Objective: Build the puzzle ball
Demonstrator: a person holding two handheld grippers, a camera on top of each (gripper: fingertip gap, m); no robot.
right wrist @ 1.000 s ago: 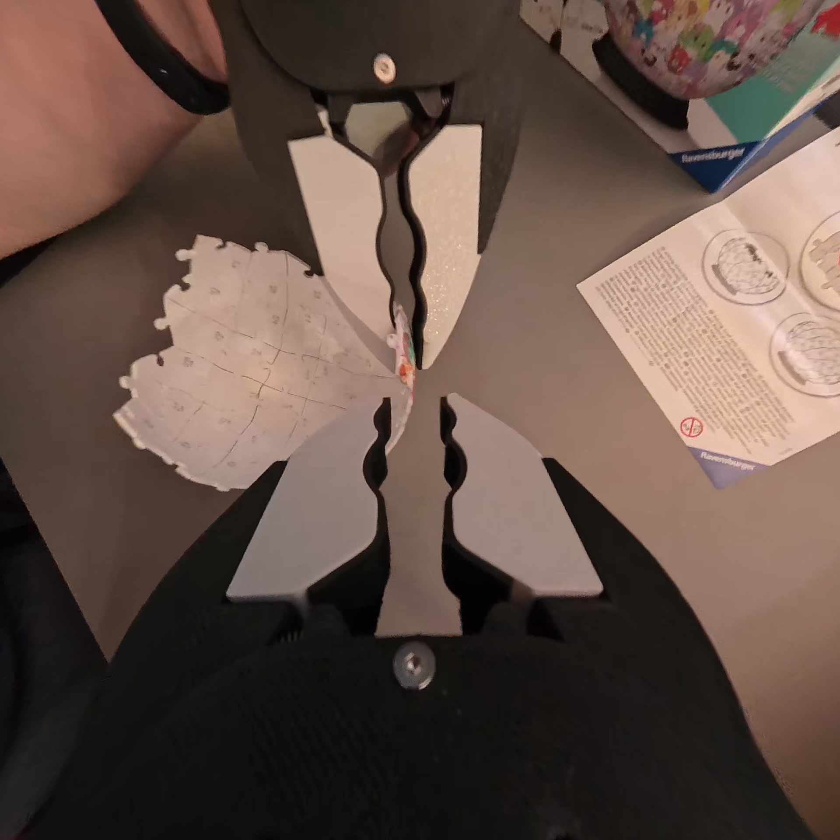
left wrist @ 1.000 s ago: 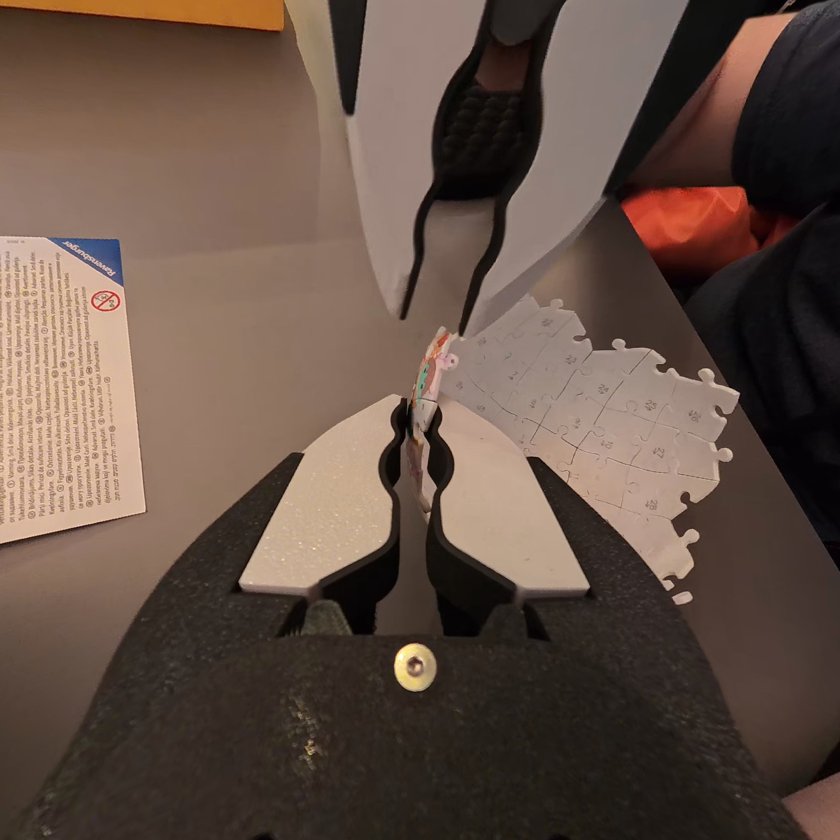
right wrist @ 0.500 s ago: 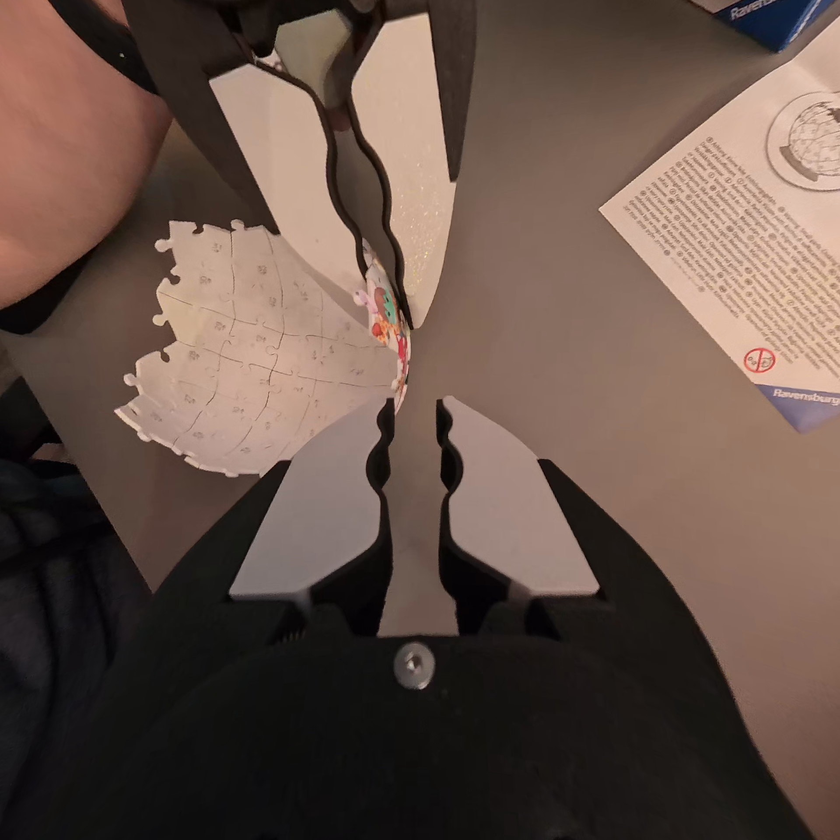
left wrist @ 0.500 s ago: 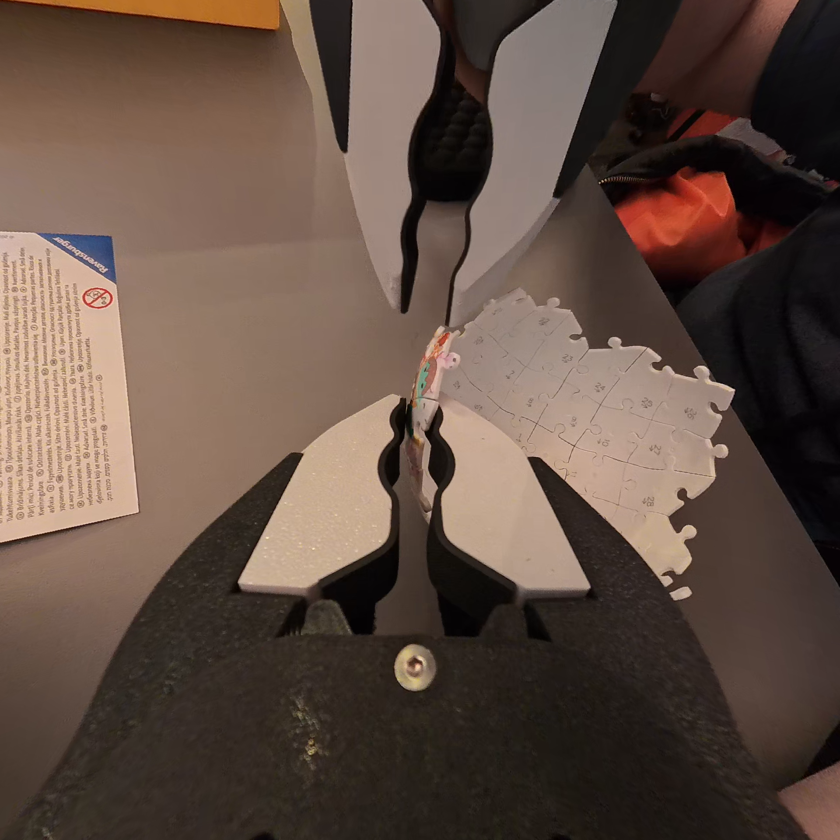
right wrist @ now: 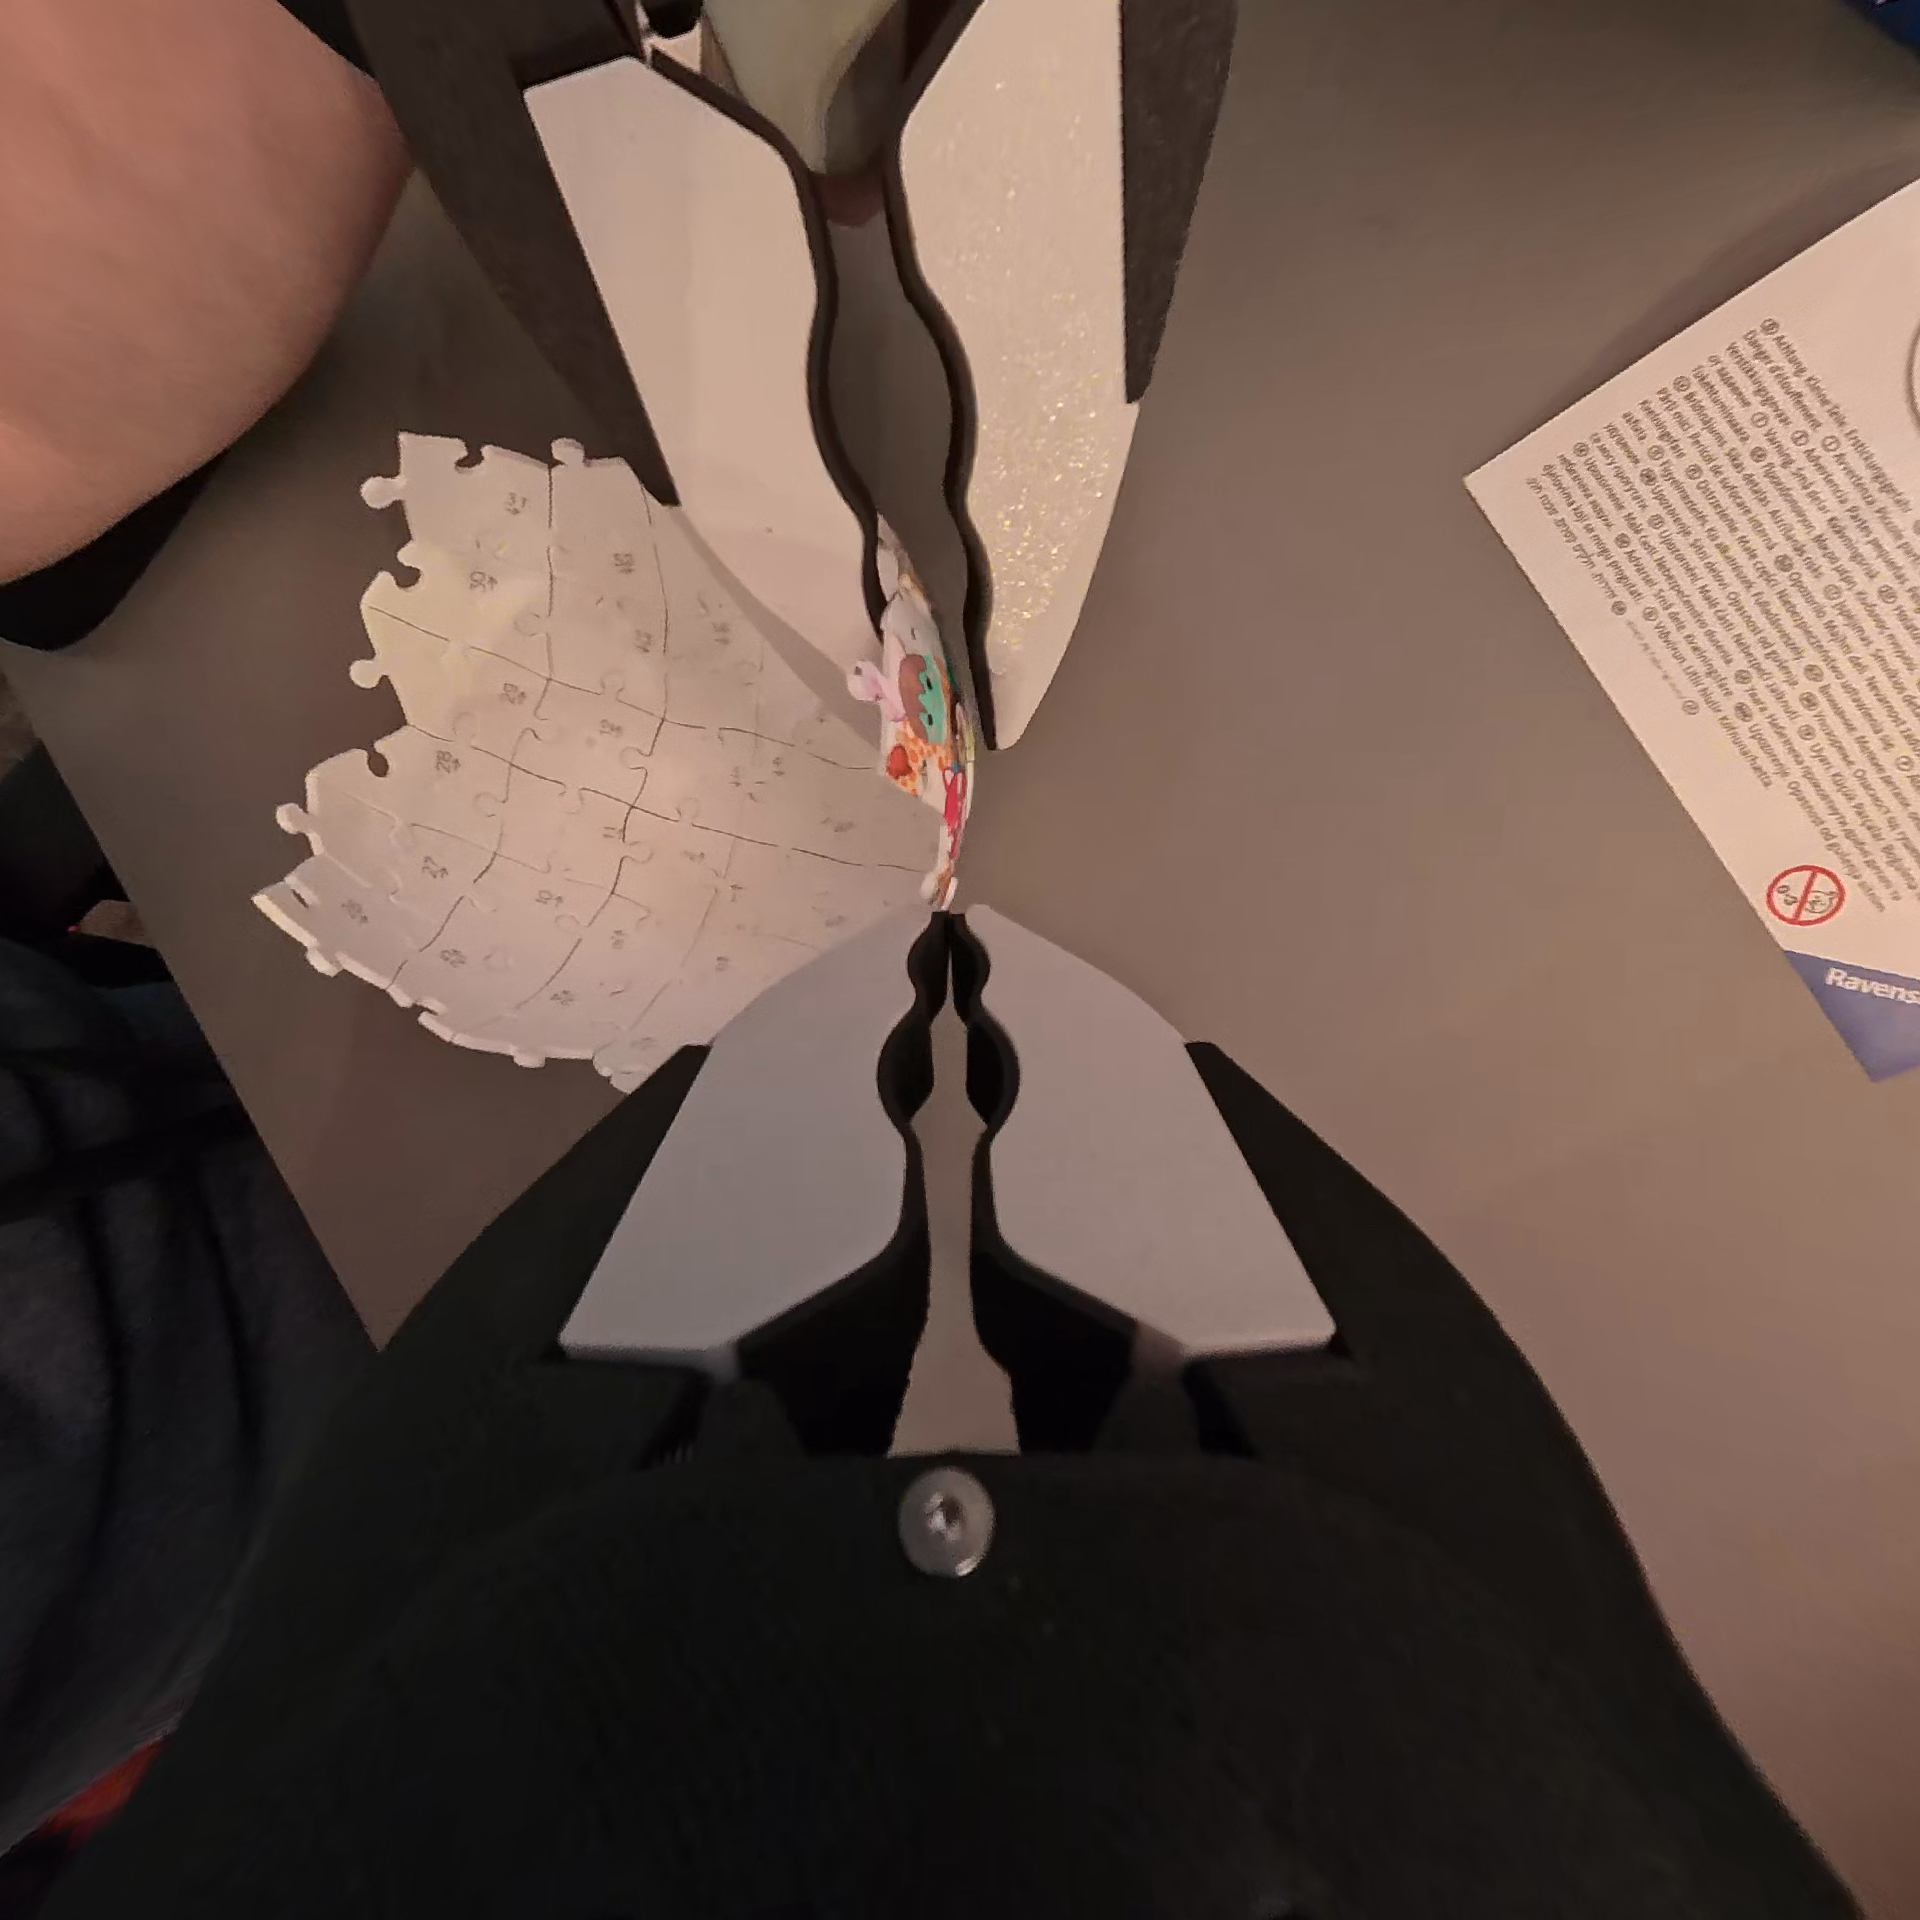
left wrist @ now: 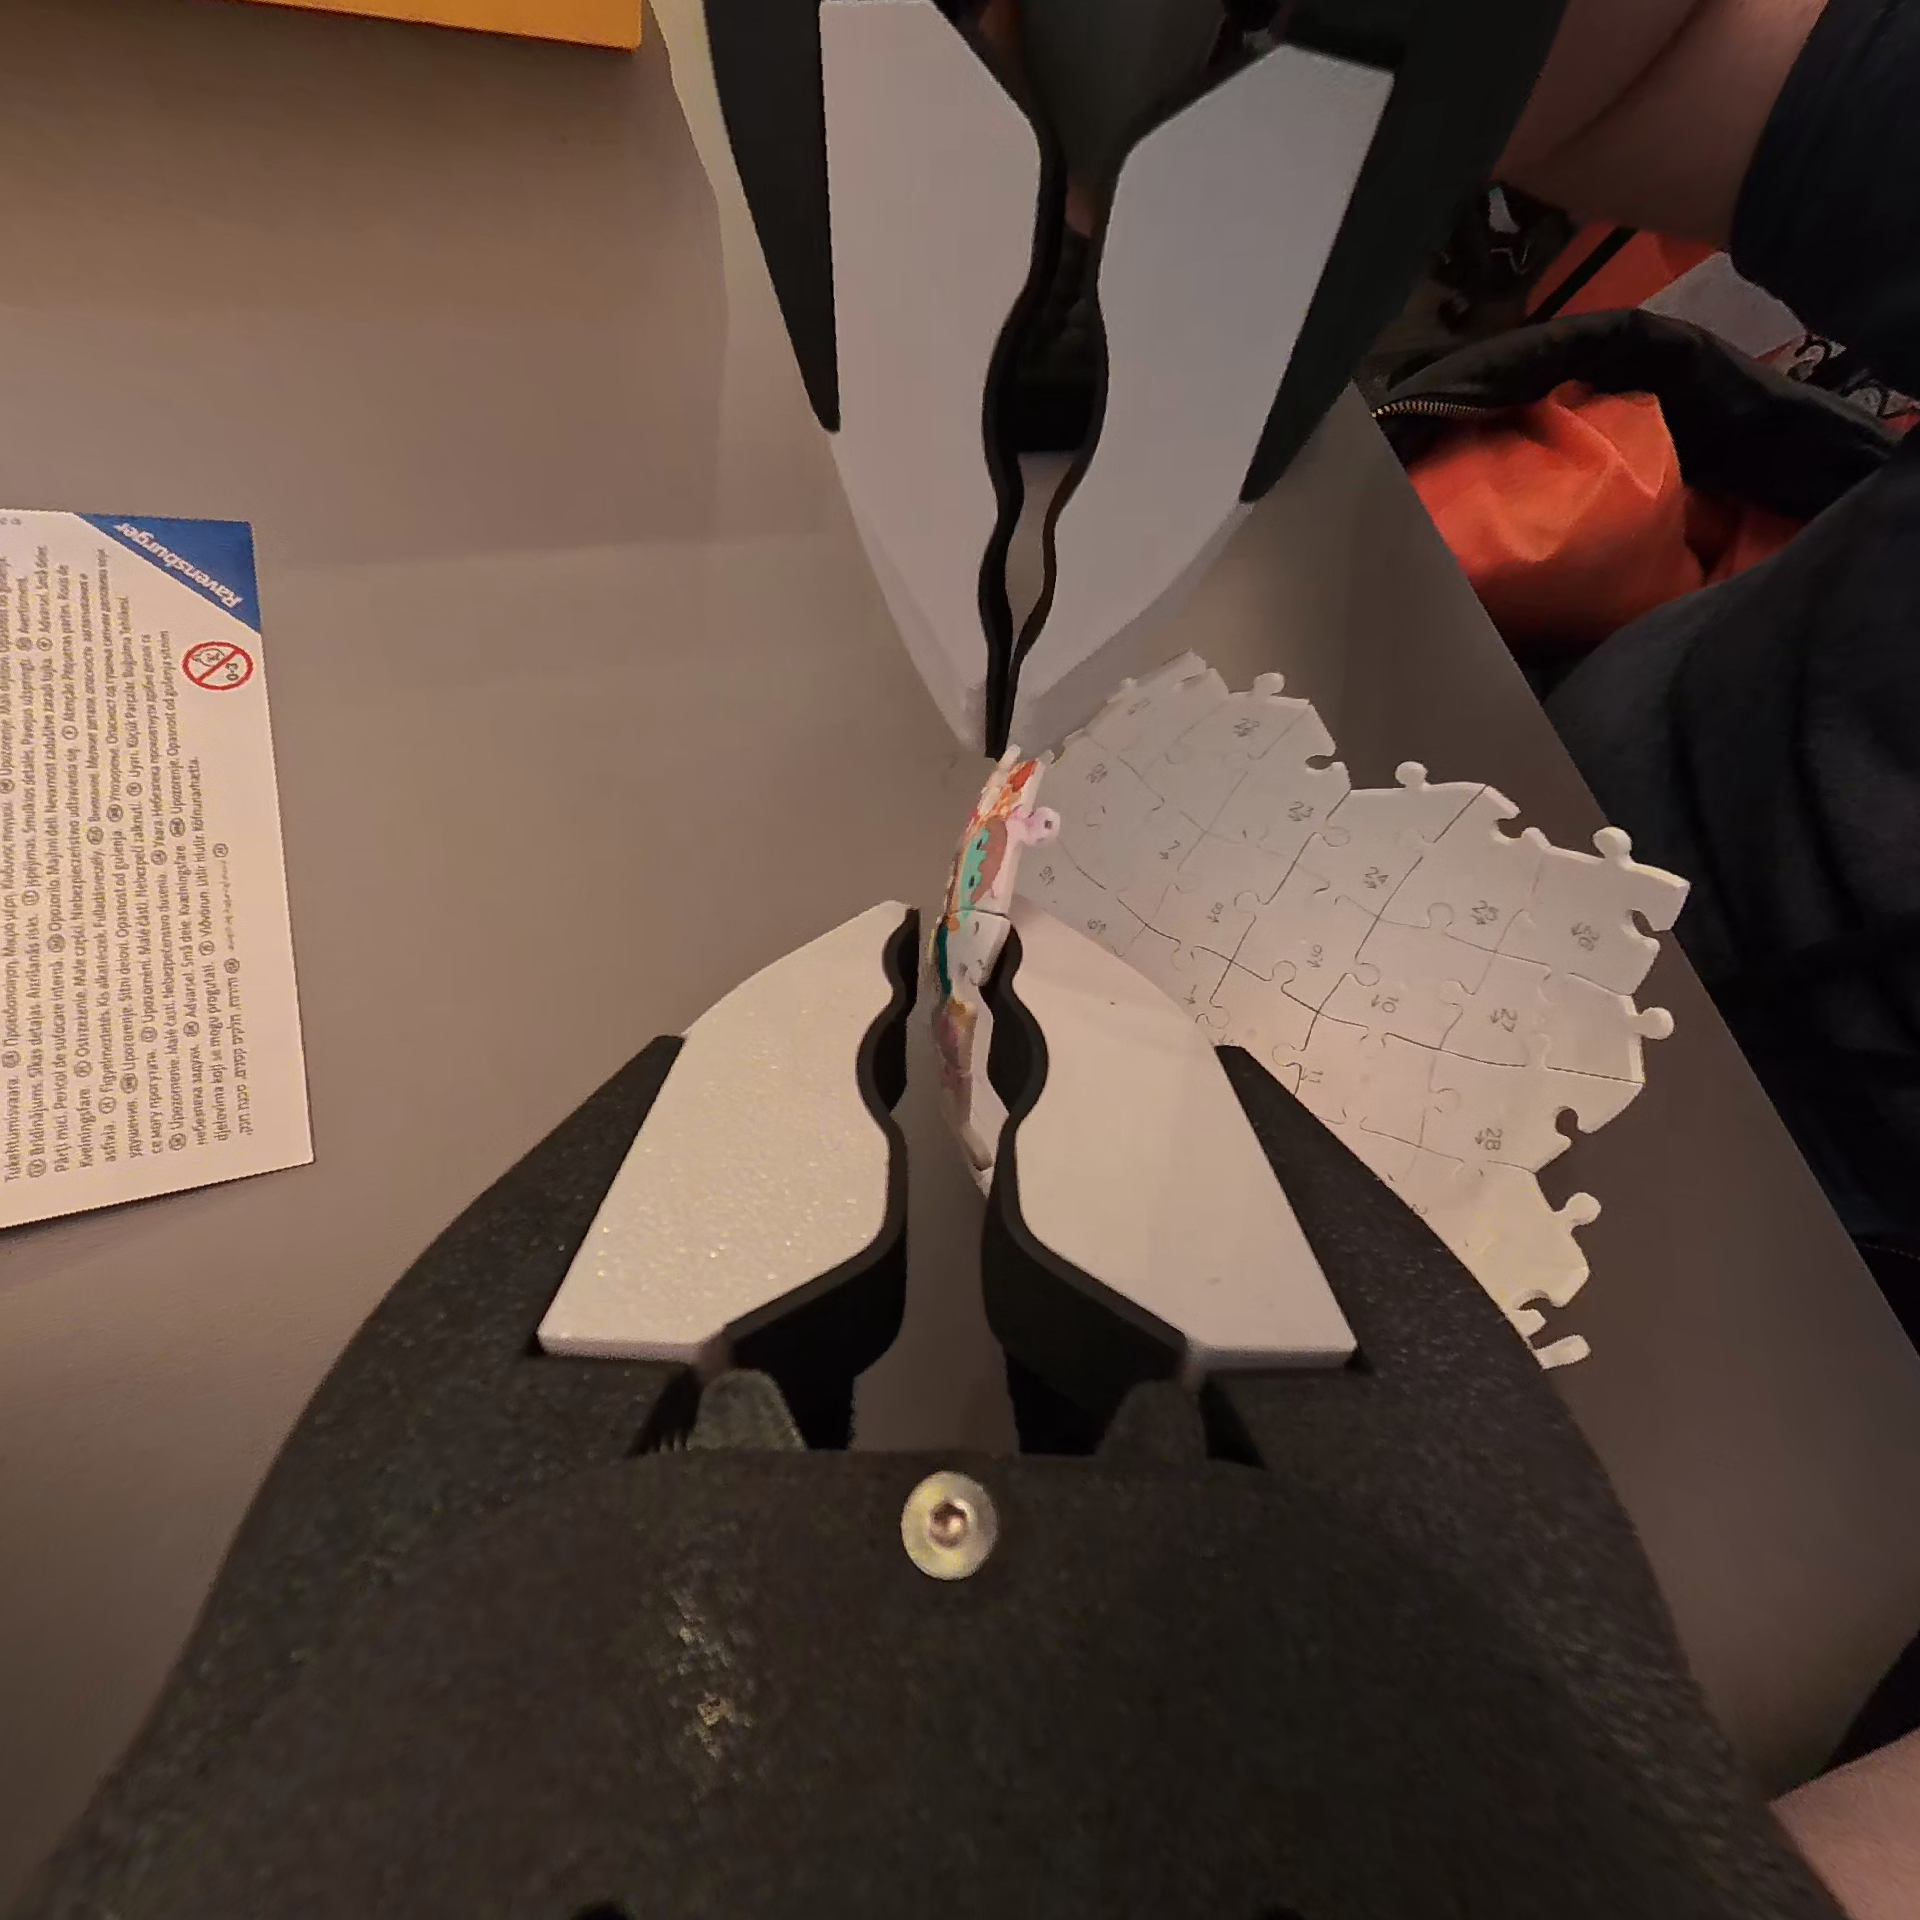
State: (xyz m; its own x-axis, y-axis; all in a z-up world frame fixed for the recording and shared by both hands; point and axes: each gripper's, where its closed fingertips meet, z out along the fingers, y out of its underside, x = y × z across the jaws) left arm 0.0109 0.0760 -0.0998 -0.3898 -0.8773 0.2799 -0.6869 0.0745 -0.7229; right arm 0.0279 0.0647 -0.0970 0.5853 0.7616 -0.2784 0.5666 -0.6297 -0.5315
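Left tongs [left wrist: 954, 940] were pinching the rim of the puzzle ball shell [left wrist: 1351, 935] — a curved, partly built section, held on edge over the grey worktop [left wrist: 520, 416]. Its white numbered inner face fanned out toward the worktop's right edge, seen from the left wrist view; the printed colourful outer face showed only as a thin strip at the clamped rim.

Right tongs [right wrist: 948, 935] came in from the opposite side, tips pressed together right at the shell's [right wrist: 582, 790] rim. Whether they actually caught the edge or just met beside it — cannot tell. In the left wrist view those same tongs [left wrist: 997, 727] hung tip-down with their points touching the top of the rim.

A printed instruction sheet [left wrist: 125, 862] lay flat on the worktop, well apart from the shell, on its printed-face side. An orange bag [left wrist: 1558, 520] sat beyond the right edge. A person's forearm [right wrist: 177, 260] showed behind the left tongs in the right wrist view.
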